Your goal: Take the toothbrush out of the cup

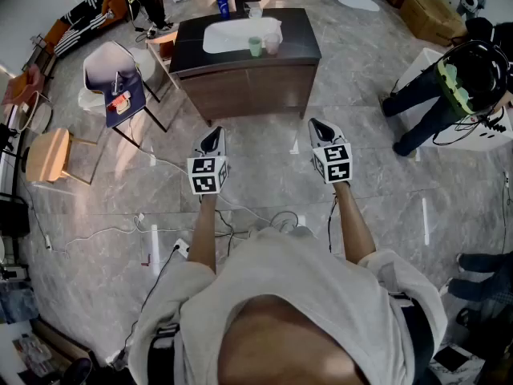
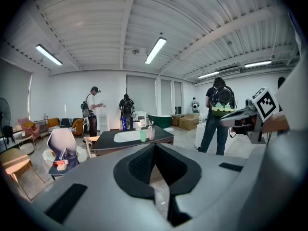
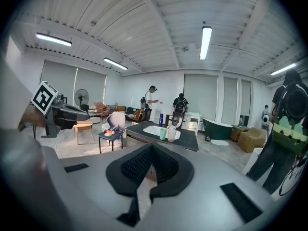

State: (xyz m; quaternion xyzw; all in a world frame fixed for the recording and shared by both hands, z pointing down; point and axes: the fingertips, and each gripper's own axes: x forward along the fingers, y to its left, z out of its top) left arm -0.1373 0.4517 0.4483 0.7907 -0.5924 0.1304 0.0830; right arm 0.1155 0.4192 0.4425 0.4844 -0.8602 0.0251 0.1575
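Floor (image 1: 385, 207) of grey stone tile is filling most of the head view. Dark tabletop (image 1: 298, 38) with a white sink (image 1: 228, 37) is standing at the upper centre of that frame, well apart from both grippers. Person (image 1: 425, 107) in dark clothes is bending at the right edge, and a chair (image 1: 108, 66) is standing at the upper left. Left gripper (image 1: 214, 139) and right gripper (image 1: 320, 128) are hovering side by side over the floor at mid-frame, pointing toward the tabletop. Left fingers (image 2: 137, 165) are lying pressed together with nothing between them, and the right fingers (image 3: 137, 166) are doing the same. Green cup (image 1: 255, 46) and clear cup (image 1: 272, 45) are standing just beside each other at the sink's right end. Toothbrush (image 2: 152, 124) is standing upright in the clear cup.
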